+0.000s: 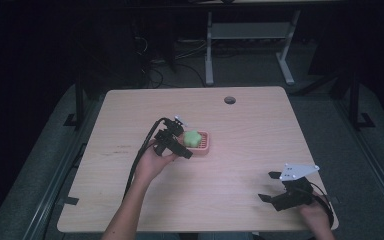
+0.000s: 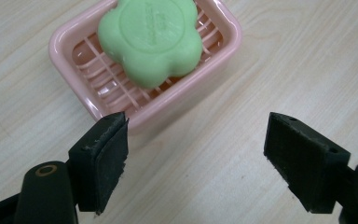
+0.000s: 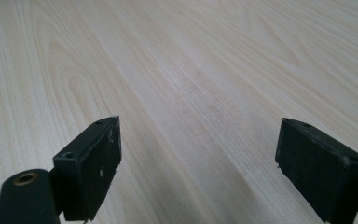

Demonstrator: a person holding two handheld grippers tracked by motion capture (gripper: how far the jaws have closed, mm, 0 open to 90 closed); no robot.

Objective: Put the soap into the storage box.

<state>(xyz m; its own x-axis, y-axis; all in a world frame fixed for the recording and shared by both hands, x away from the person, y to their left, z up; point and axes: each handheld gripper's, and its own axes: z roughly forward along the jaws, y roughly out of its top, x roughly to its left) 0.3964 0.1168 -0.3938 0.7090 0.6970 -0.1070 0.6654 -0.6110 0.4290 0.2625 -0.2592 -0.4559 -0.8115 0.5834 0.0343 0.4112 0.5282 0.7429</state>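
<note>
1. Worktop [image 1: 240, 150]: a pale wood-grain surface with a round cable hole [image 1: 229, 100] near its far edge.
2. Soap dish [image 1: 206, 142]: a pink ribbed tray lying near the middle of the worktop, slightly left of centre.
3. Soap [image 1: 192, 138]: a green flower-shaped bar resting inside the soap dish; in the left gripper view the soap [image 2: 150, 39] lies tilted against the far part of the soap dish [image 2: 70, 42].
4. Left gripper [image 1: 184, 150]: held just beside the near left side of the soap dish. In the left gripper view the left gripper [image 2: 196, 154] is released, its jaws spread wide over bare wood, with one jaw tip close to the dish rim but grasping nothing.
5. Right gripper [image 1: 270, 186]: resting at the near right of the worktop, well apart from the dish. In its own view the right gripper [image 3: 198, 161] is released, holding nothing.
6. Step in hand, as judged: the approach to the dish and soap. The next move likely calls for advancing the left gripper until its jaws straddle the soap or the dish wall, then clenching.
</note>
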